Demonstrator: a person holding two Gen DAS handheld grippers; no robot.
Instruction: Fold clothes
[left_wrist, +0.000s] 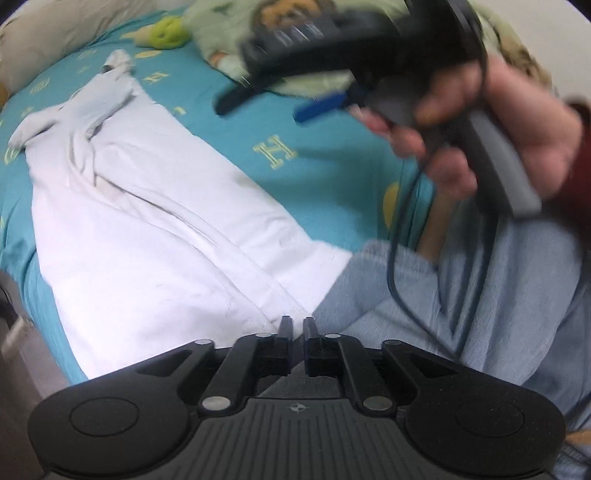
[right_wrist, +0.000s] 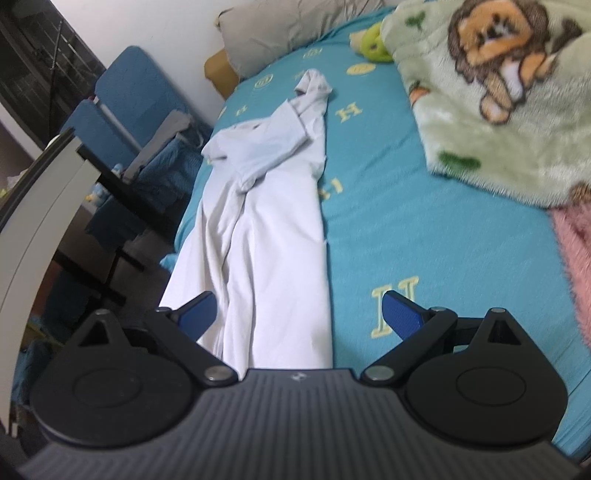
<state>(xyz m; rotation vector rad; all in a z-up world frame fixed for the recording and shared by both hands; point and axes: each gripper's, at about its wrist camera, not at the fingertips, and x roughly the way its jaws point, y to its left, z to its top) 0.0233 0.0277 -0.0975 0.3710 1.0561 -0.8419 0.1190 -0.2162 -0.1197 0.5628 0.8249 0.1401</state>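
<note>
A white shirt (right_wrist: 266, 221) lies half-folded lengthwise on the bed (right_wrist: 424, 229). The left hand-held gripper (left_wrist: 297, 325) is slightly parted and empty; the right hand-held gripper (right_wrist: 299, 314) gapes wide above the hem. The cloth looks light, limp and wrinkle-prone, best pinched at hem corners or shoulders.

One white garment (right_wrist: 266, 229) is seen spread on one bed (right_wrist: 424, 240). One lion-print blanket (right_wrist: 498, 122), one grey pillow (right_wrist: 280, 26), one green plush toy (right_wrist: 375, 44) and one pink fleece (right_wrist: 576, 254) are counted. Beside the bed, two blue chairs (right_wrist: 125, 96) are seen. Two grippers are counted, the left gripper (left_wrist: 297, 326) and the right gripper (right_wrist: 299, 314).
</note>
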